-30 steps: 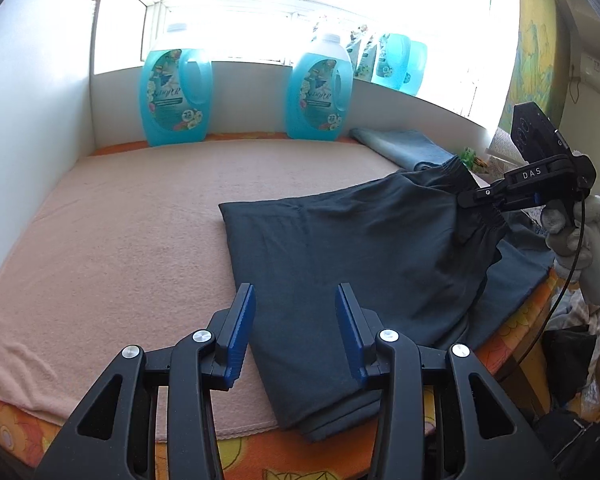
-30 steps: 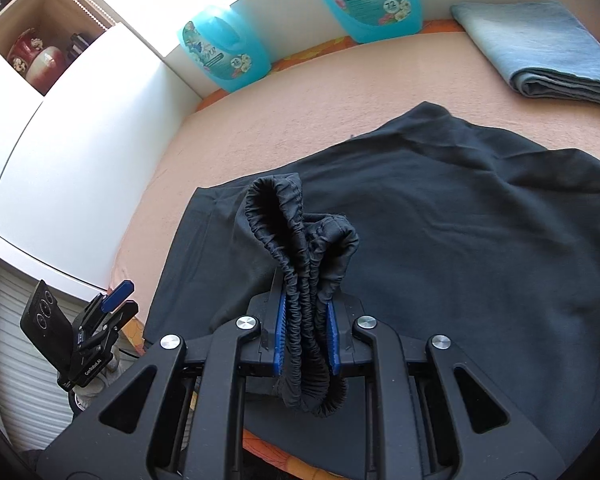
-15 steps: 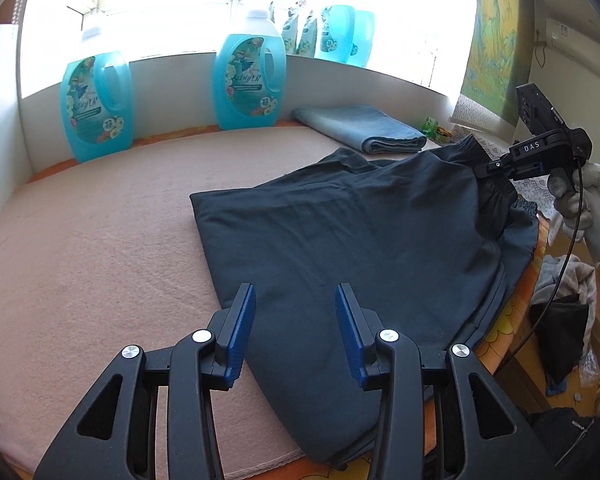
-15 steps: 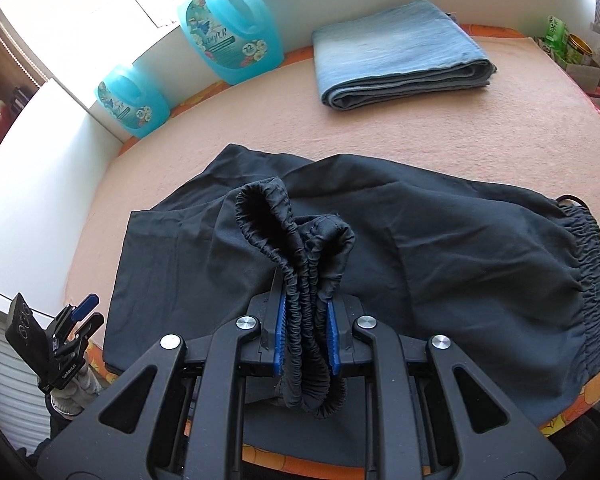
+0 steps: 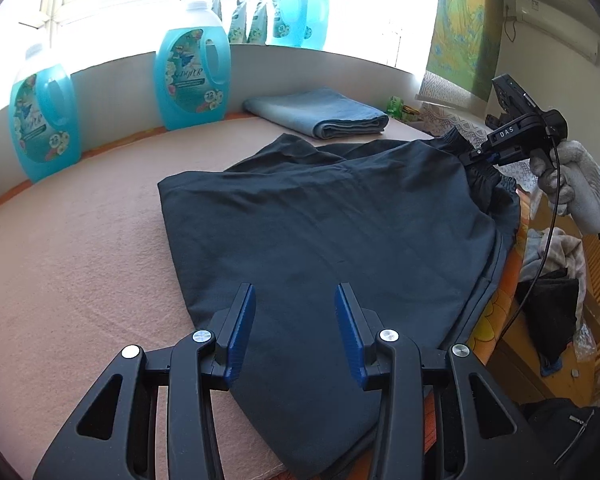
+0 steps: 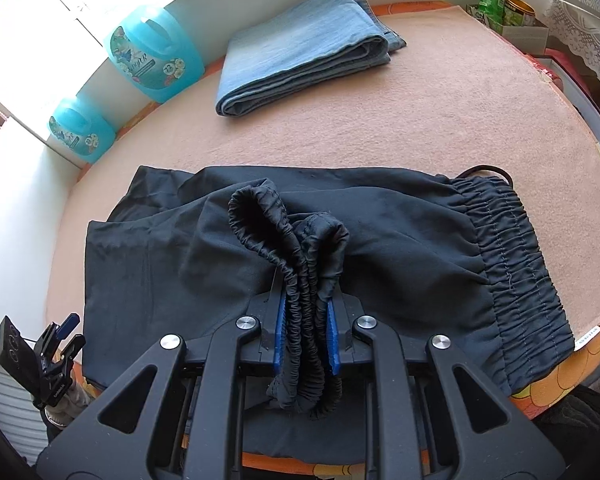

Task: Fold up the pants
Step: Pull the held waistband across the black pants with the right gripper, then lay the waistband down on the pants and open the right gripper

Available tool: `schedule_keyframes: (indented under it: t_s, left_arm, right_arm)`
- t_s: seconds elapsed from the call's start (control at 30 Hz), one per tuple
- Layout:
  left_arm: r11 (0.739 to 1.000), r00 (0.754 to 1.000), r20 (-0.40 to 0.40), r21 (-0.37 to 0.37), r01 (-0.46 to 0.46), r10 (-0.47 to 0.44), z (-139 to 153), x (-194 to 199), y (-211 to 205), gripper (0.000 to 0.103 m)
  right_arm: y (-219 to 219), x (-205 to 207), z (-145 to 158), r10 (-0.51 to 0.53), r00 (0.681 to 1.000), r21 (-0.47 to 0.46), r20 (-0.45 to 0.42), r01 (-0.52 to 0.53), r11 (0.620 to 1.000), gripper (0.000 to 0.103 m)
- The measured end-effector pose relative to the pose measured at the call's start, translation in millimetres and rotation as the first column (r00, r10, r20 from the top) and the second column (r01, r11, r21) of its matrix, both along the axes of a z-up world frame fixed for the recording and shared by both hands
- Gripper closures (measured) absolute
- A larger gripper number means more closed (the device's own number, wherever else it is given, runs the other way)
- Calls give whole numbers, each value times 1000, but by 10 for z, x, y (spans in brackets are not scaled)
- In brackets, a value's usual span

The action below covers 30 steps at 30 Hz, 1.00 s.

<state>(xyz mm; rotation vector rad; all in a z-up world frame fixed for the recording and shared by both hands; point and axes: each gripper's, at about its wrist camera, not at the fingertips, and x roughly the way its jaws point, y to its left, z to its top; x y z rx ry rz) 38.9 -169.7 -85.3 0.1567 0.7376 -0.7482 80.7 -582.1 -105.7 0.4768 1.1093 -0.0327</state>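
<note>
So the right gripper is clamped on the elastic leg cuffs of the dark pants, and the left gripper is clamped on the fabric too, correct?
Not quite. The right gripper is clamped on the elastic leg cuffs of the dark pants, but the left gripper holds nothing: the left wrist view shows its jaws apart above the fabric, with nothing between the pads.

Daylight is flooding through the window [image 5: 148, 4], washing out the white sill [image 5: 340, 60]. A pink blanket [image 5: 80, 240] is covering the surface. A yellow-green wall hanging [image 5: 464, 28] is hanging right; an air conditioner [image 5: 556, 12] is sitting high.
</note>
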Motion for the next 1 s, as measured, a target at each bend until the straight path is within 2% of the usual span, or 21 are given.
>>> schedule_keyframes:
  t_s: [0.1,0.17,0.2,0.27,0.3,0.47,0.53,0.6,0.63,0.7,0.8,0.93,1.0]
  left_arm:
    - [1000,1000,0,24,20,-20,-44,-12,-88,63]
    - [999,1000,1,40,23,-23,-59,-16,-118,63]
    - [999,1000,-1,41,25,-25,-59,-12,-123,63]
    - [999,1000,-5,40,24,-23,-61,-1,-119,63]
    - [999,1000,-8,39,23,-23,-65,9,-122,63]
    - [999,1000,-14,44,28,-28,-86,27,-144,63]
    - [998,999,-17,46,32,-31,-93,29,-150,63]
    - [998,999,-23,46,30,-29,-102,42,-152,63]
    - [999,999,-25,45,29,-28,-106,46,-151,63]
    - [999,999,-29,44,27,-26,-110,54,-149,63]
    - [999,999,-29,41,26,-25,-105,53,-137,63]
    - [999,999,-32,35,28,-26,-96,63,-116,63]
    - [999,999,-33,31,22,-21,-89,70,-104,63]
  right_arm:
    - [-78,6,-53,5,1000,41,-4,-5,999,85]
    - [-121,0,-69,15,1000,65,-2,-15,998,79]
    - [-147,-12,-75,14,1000,79,-5,-13,997,75]
    - [-194,-77,-71,8,1000,121,8,-9,993,53]
    - [-215,-119,-66,10,1000,147,23,-13,989,51]
    - [-227,-372,-70,3,999,172,45,-10,985,50]
    - [-158,-443,-111,4,1000,134,27,-7,991,50]
    - [-56,-484,-145,6,1000,59,-1,-6,998,59]
    - [-10,-496,-154,12,1000,30,-10,-12,999,76]
    - [42,-531,-135,6,1000,-16,-5,-6,1000,78]
    - [25,-595,-57,-8,1000,-24,14,9,1000,82]
    - [-22,-637,-3,-26,1000,-150,-3,25,988,87]
    - [-45,-639,8,-36,999,-128,-5,35,991,87]
